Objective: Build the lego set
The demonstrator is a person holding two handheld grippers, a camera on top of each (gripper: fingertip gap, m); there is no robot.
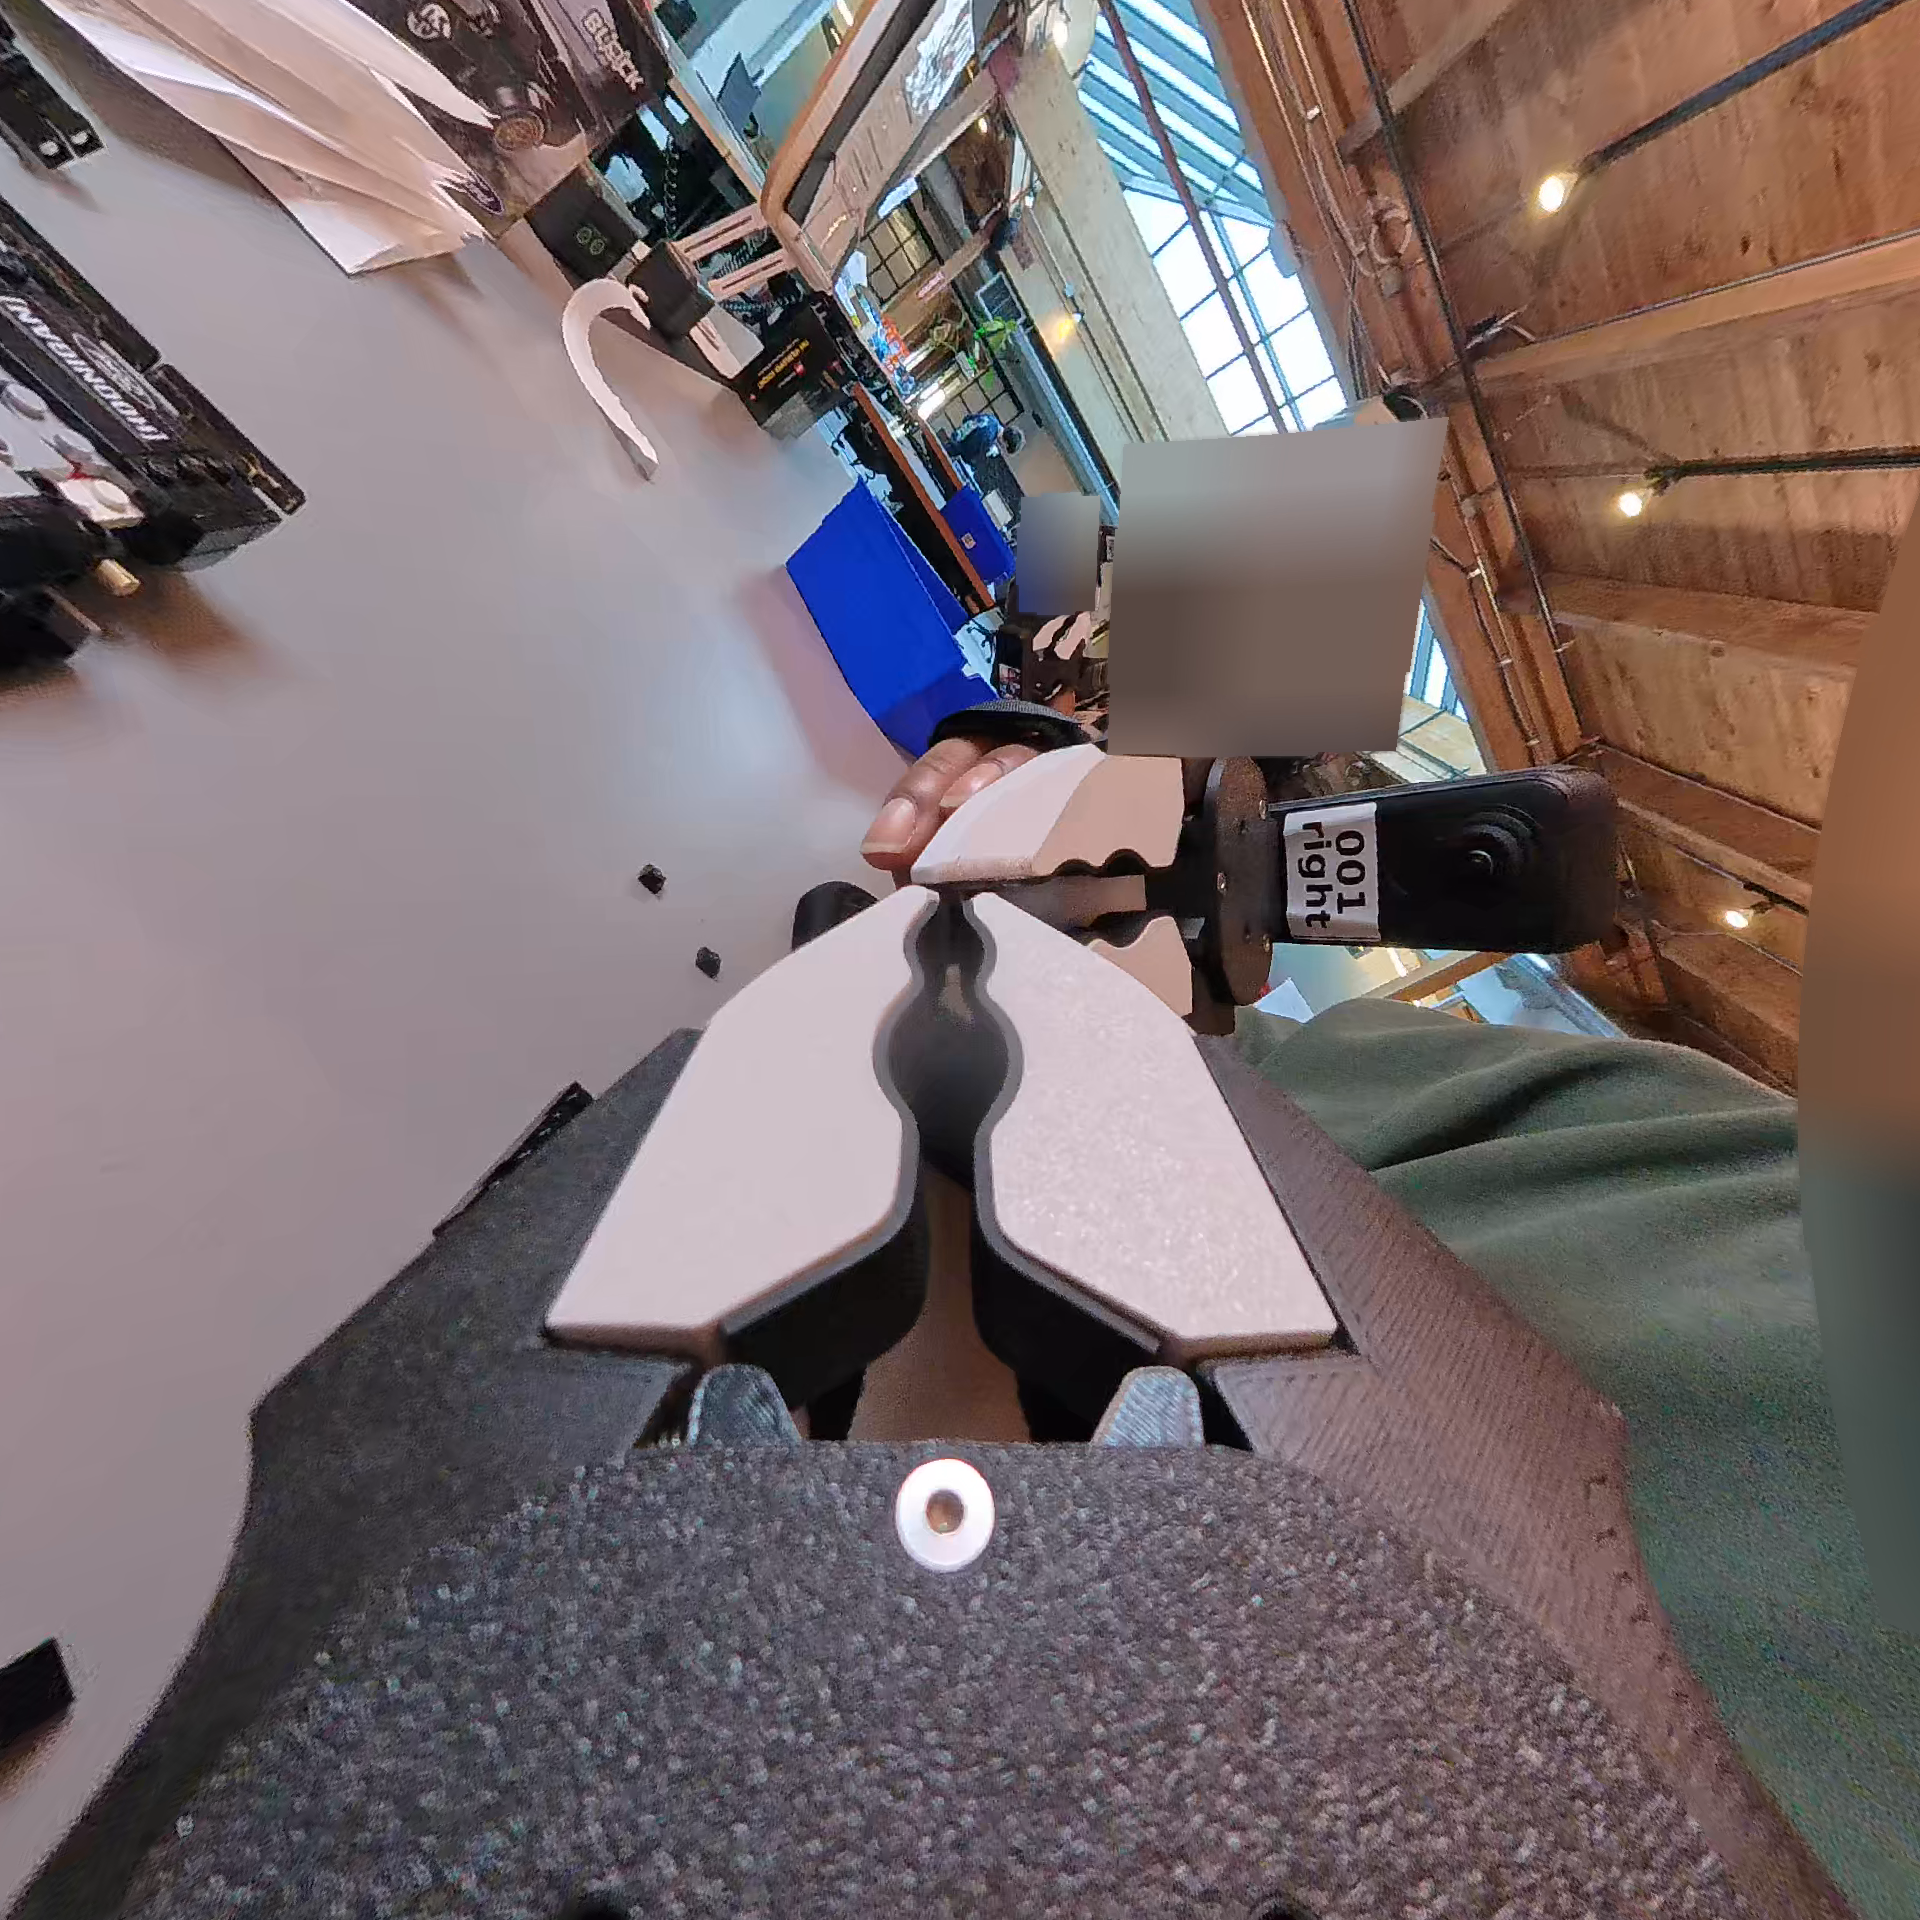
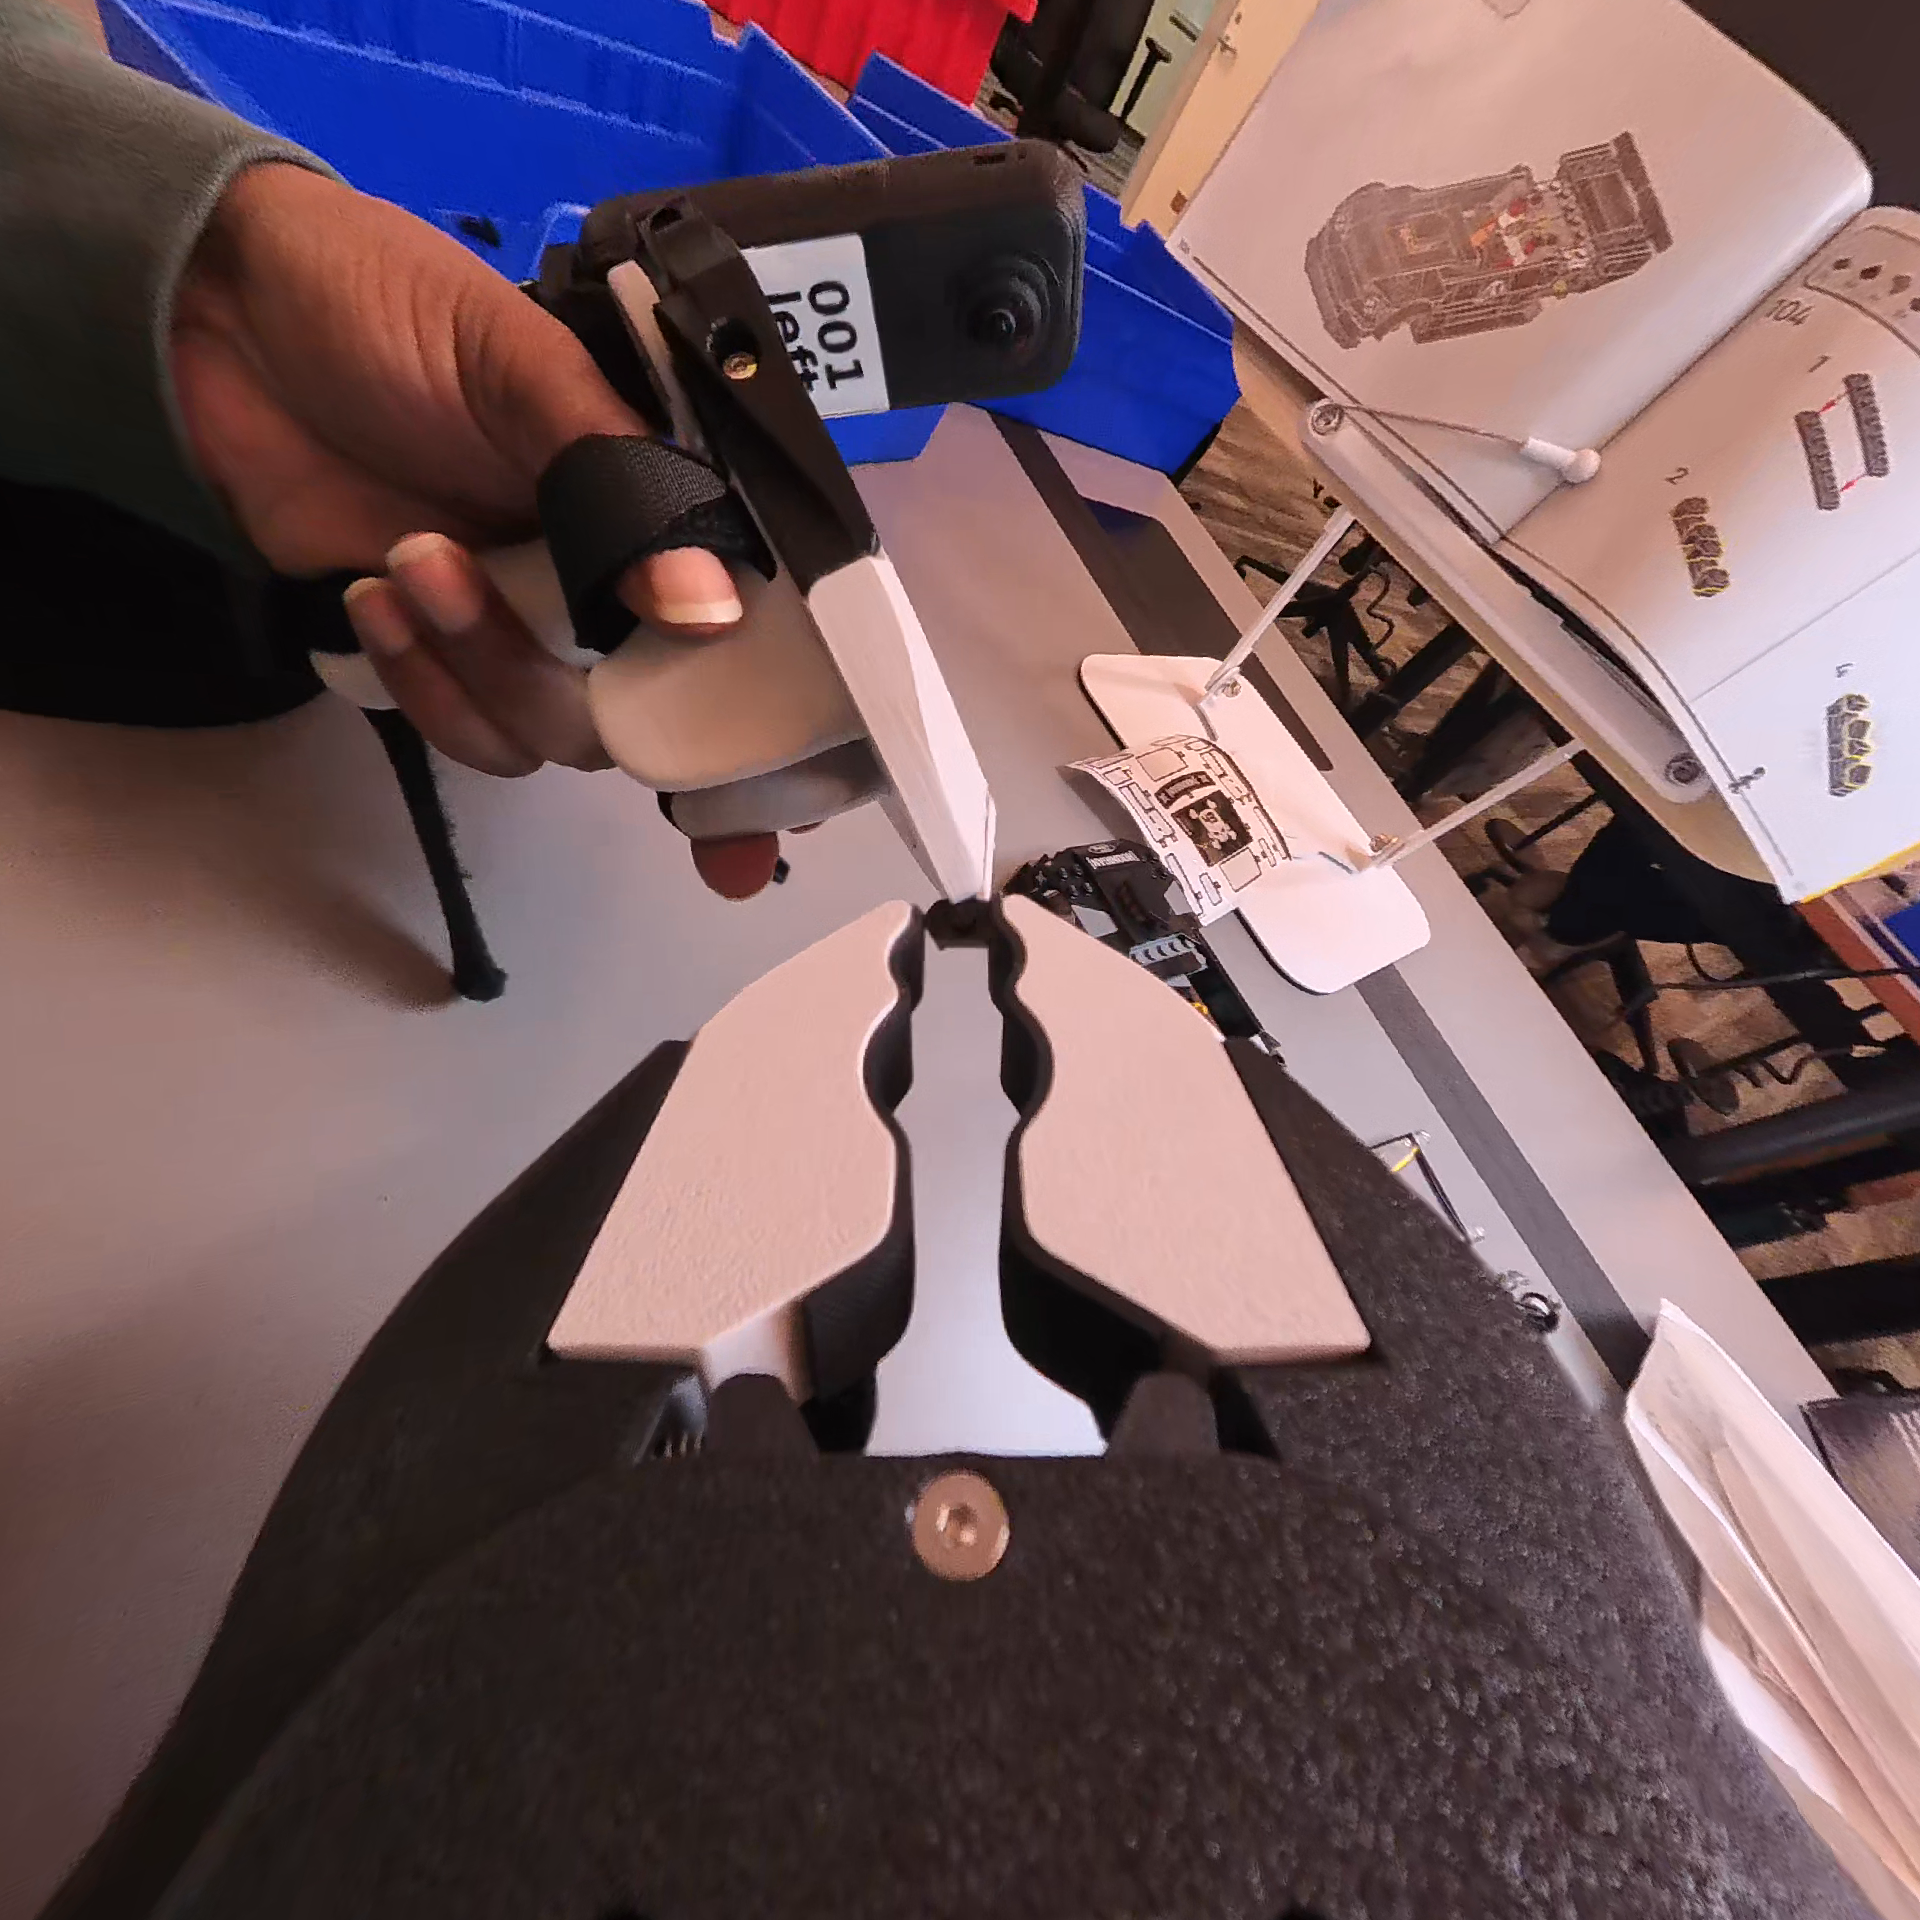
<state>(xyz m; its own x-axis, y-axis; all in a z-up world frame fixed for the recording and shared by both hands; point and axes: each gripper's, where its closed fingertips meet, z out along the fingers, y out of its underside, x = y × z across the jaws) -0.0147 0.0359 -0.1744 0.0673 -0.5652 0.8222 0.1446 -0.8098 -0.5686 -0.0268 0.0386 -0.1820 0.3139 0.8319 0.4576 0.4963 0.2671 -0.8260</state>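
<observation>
Small black lego piece (image 2: 961, 920) sits pinched at the very tips of the right gripper (image 2: 961, 914), held in the air above the grey table (image 2: 208, 1091), not resting on anything. It is too small and dark to tell its shape or long axis.

Left gripper (image 1: 940, 914) meets it tip to tip: in the right wrist view its white fingers (image 2: 935, 758) come down from the upper left and touch the same piece from above. In the left wrist view the left tips are nearly together on a small dark part at the same spot, the right gripper entering from the right, roughly crosswise to it. I can't tell whether that is one piece shared or two being pressed together.

So both tools are clamped, contact point is between the two tip pairs, neither arm is nearer.

My read: a mating or hand-over step; the next move needs the two finger axes kept crossed and the push along the left fingers' line.

The dark partly built model (image 2: 1122, 894) lies on the table just beyond the right tips, next to the sticker sheet (image 2: 1195, 821). Two loose black bits (image 1: 651, 879) sit on the table left of the left tips.
</observation>
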